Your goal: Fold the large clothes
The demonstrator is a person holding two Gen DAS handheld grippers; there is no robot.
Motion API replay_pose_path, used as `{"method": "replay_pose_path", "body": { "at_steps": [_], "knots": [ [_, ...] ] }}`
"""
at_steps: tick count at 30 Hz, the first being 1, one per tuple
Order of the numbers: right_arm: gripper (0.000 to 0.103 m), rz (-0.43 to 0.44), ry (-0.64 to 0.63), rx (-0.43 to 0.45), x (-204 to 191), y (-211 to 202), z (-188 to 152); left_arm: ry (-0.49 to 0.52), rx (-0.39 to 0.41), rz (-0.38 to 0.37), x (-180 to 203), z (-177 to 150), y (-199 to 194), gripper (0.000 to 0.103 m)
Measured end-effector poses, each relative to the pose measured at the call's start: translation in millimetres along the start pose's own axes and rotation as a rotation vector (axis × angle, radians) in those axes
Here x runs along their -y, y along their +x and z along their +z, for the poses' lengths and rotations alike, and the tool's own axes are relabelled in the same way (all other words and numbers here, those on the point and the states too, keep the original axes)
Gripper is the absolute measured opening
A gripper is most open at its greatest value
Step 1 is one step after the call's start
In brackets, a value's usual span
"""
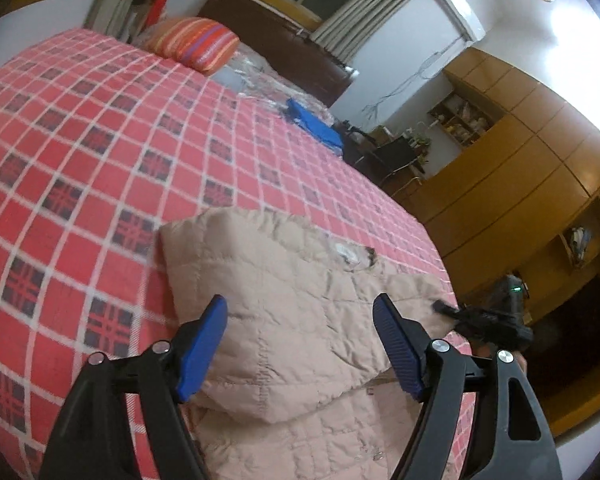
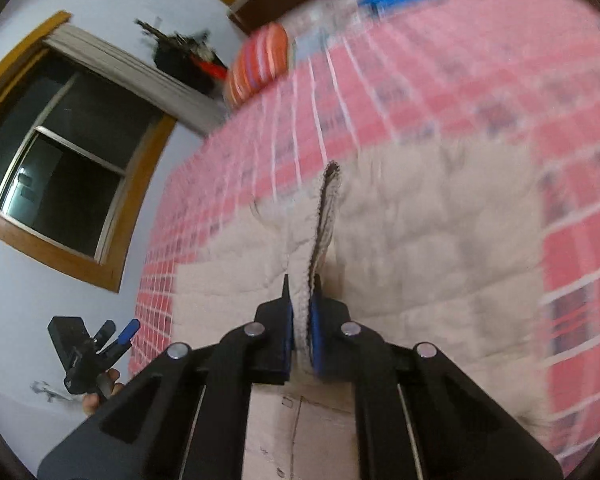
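Beige quilted jacket (image 1: 284, 320) lying partly folded on a bed's red checked cover (image 1: 80, 128), its knit cuff (image 2: 324, 232) pinched between right tongs (image 2: 300, 320), left tongs (image 1: 300, 344) spread wide above it, striped pillow (image 1: 192, 42) beyond.

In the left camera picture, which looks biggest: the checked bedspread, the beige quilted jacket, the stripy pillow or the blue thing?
1. Checked bedspread
2. Beige quilted jacket, partly because it is near
3. Stripy pillow
4. Blue thing, farther away, so true size unsure

Motion blur smears the checked bedspread (image 2: 440, 64) and the quilted jacket (image 2: 440, 240) in the right wrist view. The jacket's near edge runs off the frame bottom, behind the gripper arms.
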State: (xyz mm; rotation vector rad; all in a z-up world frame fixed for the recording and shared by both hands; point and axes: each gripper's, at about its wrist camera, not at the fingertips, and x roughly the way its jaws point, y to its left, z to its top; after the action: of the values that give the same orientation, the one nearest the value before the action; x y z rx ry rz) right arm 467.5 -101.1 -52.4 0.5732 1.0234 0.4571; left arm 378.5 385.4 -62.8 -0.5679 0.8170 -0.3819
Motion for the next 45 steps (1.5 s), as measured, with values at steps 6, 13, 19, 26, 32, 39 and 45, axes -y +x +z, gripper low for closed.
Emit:
{"method": "replay_pose_path", "body": {
  "at_steps": [6, 13, 19, 26, 32, 39, 45],
  "knots": [
    [0.007, -0.031, -0.016, 0.039, 25, -22, -17, 0.027, -0.094, -0.054, 12, -4, 53, 0.075],
    [0.007, -0.106, 0.035, -0.014, 64, 21, -37, 0.004, -0.180, 0.026, -10, -17, 106, 0.074],
    [0.018, -0.158, 0.001, -0.030, 81, 31, -49, 0.028, -0.203, 0.004, -5, -17, 108, 0.074],
    [0.018, -0.053, -0.030, 0.009, 64, 21, -28, 0.023, -0.196, 0.004, -2, 19, 116, 0.075],
    [0.012, -0.125, -0.019, -0.089, 80, 65, -37, -0.022, -0.283, 0.070, -20, 13, 151, 0.075],
    [0.022, -0.045, -0.081, -0.058, 63, 8, -64, 0.091, -0.292, -0.044, 7, -25, 88, 0.075],
    [0.020, -0.122, -0.069, -0.110, 74, 38, -78, 0.080, -0.354, 0.032, -6, -44, 113, 0.075]
  ]
}}
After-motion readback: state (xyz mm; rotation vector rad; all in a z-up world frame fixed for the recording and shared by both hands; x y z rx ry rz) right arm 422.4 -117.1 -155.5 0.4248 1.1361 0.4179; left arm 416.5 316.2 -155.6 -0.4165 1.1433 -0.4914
